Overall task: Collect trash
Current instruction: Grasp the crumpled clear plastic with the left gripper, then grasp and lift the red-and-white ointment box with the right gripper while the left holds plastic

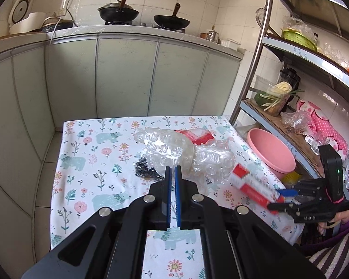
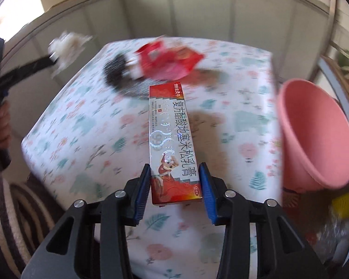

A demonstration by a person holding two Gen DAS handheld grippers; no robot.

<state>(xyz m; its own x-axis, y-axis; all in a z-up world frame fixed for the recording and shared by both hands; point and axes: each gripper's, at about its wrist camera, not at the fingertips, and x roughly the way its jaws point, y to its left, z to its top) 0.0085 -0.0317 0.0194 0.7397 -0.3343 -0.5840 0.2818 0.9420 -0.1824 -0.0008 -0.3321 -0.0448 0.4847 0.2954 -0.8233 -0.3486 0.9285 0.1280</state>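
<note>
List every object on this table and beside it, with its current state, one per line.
Red-and-white cardboard medicine box: held off the table, clamped by right gripper.
Left gripper: jaws nearly shut, holding clear crumpled plastic wrap.
Red crumpled wrapper: lying on table.
Pink plastic basin: beside table, looks empty.

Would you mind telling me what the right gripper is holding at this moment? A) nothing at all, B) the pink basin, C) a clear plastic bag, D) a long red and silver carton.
D: in the right wrist view, the right gripper has its blue pads closed on the near end of the long red and silver carton, raised above the floral tablecloth; the pink basin sits apart, beside the table.
</note>
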